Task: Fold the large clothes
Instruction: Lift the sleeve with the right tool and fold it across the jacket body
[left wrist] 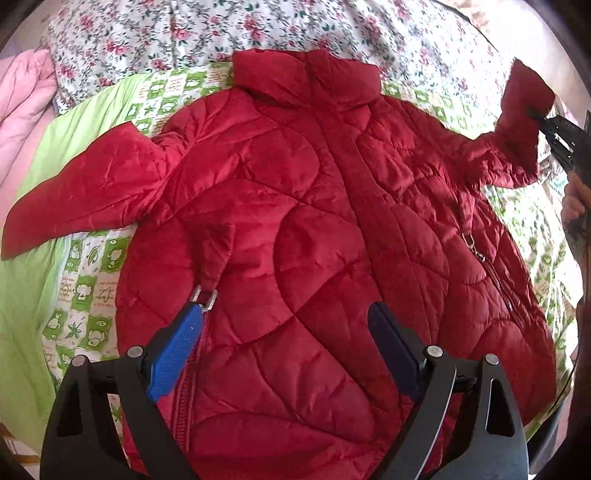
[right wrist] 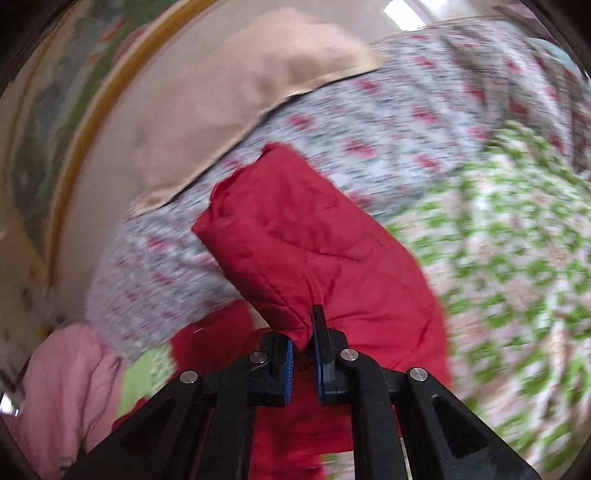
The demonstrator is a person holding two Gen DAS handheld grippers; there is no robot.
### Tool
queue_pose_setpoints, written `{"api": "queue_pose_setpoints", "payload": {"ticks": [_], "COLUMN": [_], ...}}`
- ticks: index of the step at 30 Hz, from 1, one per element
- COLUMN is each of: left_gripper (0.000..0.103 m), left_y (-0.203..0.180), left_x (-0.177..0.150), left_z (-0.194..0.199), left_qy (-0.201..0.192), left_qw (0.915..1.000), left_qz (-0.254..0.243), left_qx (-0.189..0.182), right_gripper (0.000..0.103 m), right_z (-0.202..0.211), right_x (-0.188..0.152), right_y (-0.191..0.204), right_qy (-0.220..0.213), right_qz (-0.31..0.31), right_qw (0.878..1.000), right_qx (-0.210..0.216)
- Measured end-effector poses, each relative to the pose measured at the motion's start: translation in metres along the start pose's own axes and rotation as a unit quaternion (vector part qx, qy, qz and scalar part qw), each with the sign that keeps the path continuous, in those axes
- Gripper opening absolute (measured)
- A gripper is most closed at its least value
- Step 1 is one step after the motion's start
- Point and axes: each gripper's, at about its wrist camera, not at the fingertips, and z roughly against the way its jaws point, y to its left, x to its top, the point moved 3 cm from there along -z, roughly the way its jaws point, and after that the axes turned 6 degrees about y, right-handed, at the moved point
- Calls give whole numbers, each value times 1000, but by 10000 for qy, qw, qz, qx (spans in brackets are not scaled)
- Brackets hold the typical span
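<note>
A red quilted jacket (left wrist: 303, 221) lies front up on the bed, collar at the far side, zipped. Its left sleeve (left wrist: 74, 195) lies flat out to the left. My left gripper (left wrist: 284, 314) is open and empty, low over the jacket's lower front, its blue finger beside a metal zip pull (left wrist: 204, 295). My right gripper (right wrist: 303, 343) is shut on the right sleeve's cuff (right wrist: 295, 236) and holds it lifted above the bed; it shows in the left wrist view (left wrist: 554, 129) at the far right with the raised cuff (left wrist: 524, 99).
A floral quilt (left wrist: 258, 29) covers the far side of the bed. A green and white patterned sheet (left wrist: 85, 280) lies under the jacket. A pink blanket (left wrist: 26, 96) is bunched at the left. A tan pillow (right wrist: 229, 88) lies at the bed's head.
</note>
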Motion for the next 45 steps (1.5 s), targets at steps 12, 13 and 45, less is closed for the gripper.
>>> {"api": "queue_pose_setpoints", "payload": {"ticks": [12, 13, 45], "left_gripper": [92, 92, 89], "left_y": [47, 50, 106], "left_x": [13, 15, 159], "left_z": [9, 10, -114], "left_qy": [-148, -161, 1114], "left_qw": [9963, 9954, 9026], "left_qz": [618, 669, 2197], "left_qx": [-573, -673, -3531], "right_gripper": [8, 8, 10], "right_z": [-79, -85, -197], "right_x": [-80, -87, -247], "right_y": [128, 137, 254], "right_qy": [1124, 1202, 2462], "right_qz": [774, 881, 2799], "right_qw": [9856, 9836, 9231], "right_qx": [999, 1017, 947]}}
